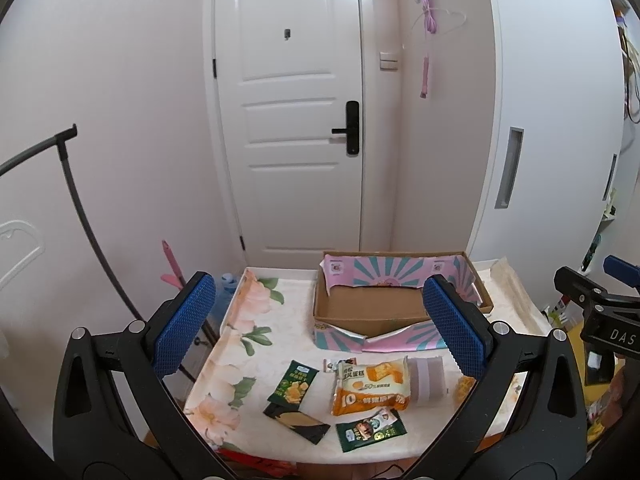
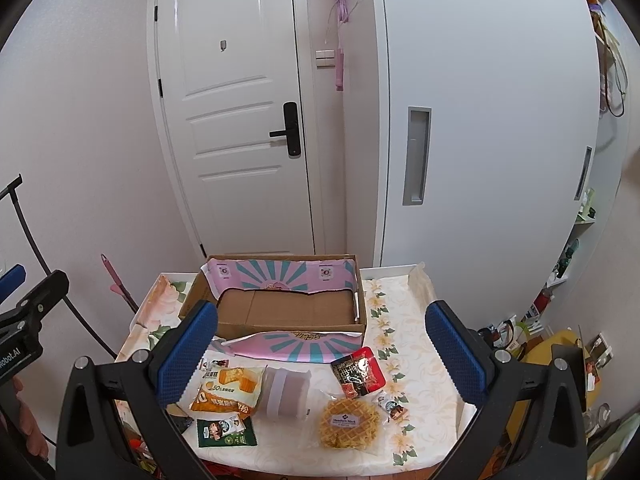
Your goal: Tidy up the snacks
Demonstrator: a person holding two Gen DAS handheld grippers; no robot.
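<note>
Both claws, left claw and right claw, spread wide and empty above the worktop. Snack packets lie below them, before the cardboard box.

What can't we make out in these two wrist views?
- Waffle pack, left wrist view: mostly hidden behind the left gripper.
- Black-and-yellow packet, right wrist view: covered by the right gripper.
- Small print on the orange cake pack: too small.
</note>
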